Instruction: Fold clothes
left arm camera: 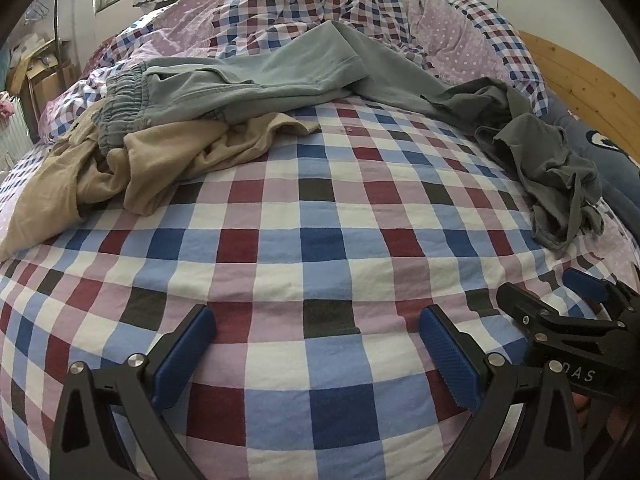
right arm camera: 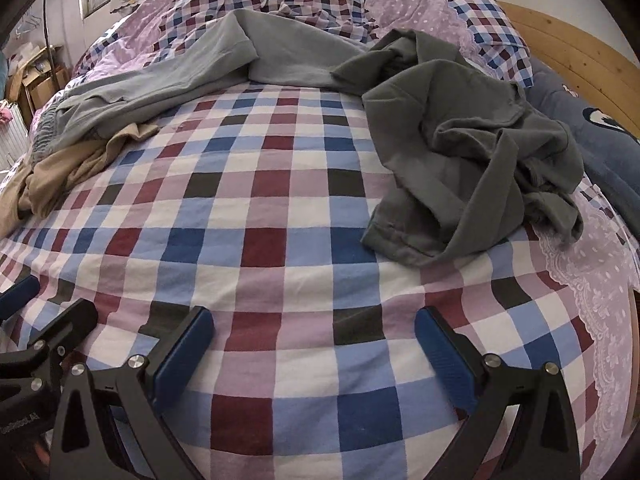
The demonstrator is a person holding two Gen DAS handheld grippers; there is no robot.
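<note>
Three unfolded garments lie on the checked bed sheet [left arm camera: 320, 240]. Light grey-green trousers [left arm camera: 256, 80] with an elastic waistband stretch across the back. A crumpled beige garment [left arm camera: 132, 168] lies at the left, partly under the trousers. A dark grey garment [right arm camera: 460, 152] is bunched at the right. My left gripper [left arm camera: 318, 320] stands open low over bare sheet, holding nothing. My right gripper [right arm camera: 314, 322] is open too, over bare sheet, short of the dark grey garment. Each gripper shows in the other's view: the right gripper [left arm camera: 560, 300], the left gripper [right arm camera: 40, 304].
A rumpled checked and dotted lilac duvet [left arm camera: 304, 4] is heaped at the back of the bed. A wooden headboard [right arm camera: 568, 48] and a blue-grey pillow [right arm camera: 600, 128] are at the right. Boxes and shelves [left arm camera: 44, 68] stand at far left by a window.
</note>
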